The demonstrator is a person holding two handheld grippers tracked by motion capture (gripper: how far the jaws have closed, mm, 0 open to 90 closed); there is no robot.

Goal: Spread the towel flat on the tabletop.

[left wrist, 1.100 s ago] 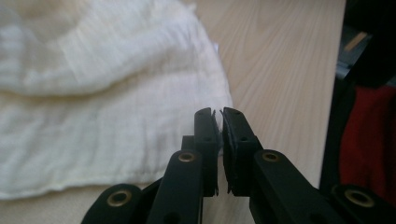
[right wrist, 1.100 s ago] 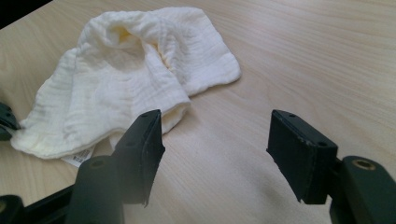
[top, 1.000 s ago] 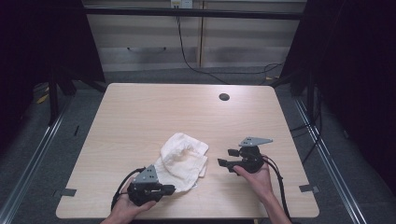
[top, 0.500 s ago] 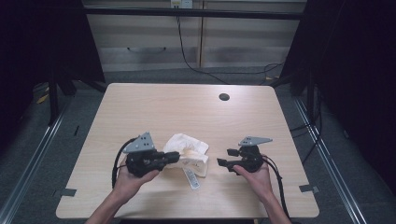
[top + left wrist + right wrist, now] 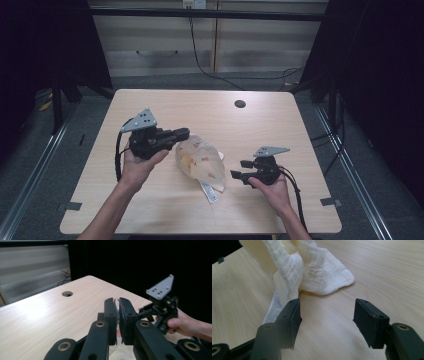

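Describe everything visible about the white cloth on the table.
The cloth is a pale cream, crinkled gauze-like fabric, bunched rather than spread. The left gripper is shut on its upper edge and holds that end raised, so the rest hangs down to the table, where its lower end rests. A printed white label trails from that end onto the wood. The right gripper, jaws open, sits close beside that end without gripping it.

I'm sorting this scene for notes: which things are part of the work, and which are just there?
In the job:
cloth
left gripper, shut on the cloth
right gripper, open beside it

Just there:
table
table's cable hole
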